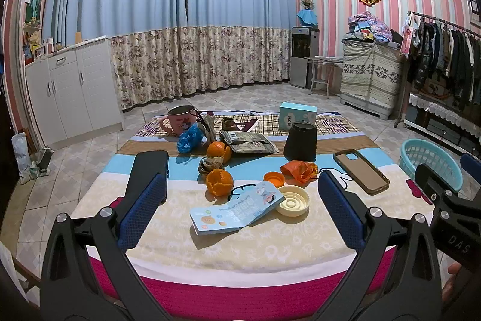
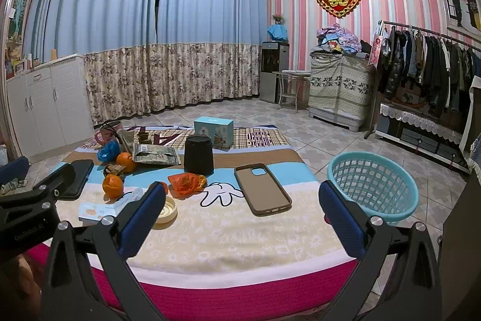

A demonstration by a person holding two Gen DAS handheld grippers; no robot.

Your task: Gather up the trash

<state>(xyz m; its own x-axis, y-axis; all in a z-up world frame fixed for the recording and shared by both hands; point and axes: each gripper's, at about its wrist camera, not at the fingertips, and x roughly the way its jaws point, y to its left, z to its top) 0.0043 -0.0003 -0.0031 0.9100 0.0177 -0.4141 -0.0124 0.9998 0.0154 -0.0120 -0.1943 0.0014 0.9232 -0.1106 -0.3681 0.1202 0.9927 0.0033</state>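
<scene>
Hovering over the near edge of the table [image 1: 270, 248], both grippers are held with fingers apart and nothing between them: left gripper [image 1: 240, 191], right gripper [image 2: 242, 200]. Trash is scattered mid-table: orange peels [image 1: 219, 182], an orange wrapper [image 1: 299, 169], a cream lid [image 1: 292, 203], a blue wrapper [image 1: 188, 137]. The basket [image 2: 399, 211] is seen off the right edge. Risk noted: the phone case [image 2: 261, 188] lies just beside the wrapper and could be snagged; loose peel could be crushed or dropped during transfer.

A lived-in home bedroom: floral curtains [image 1: 186, 29], full clothes rack [image 2: 427, 68], blanket-covered bed [image 2: 228, 233], water dispenser [image 2: 273, 71].
</scene>
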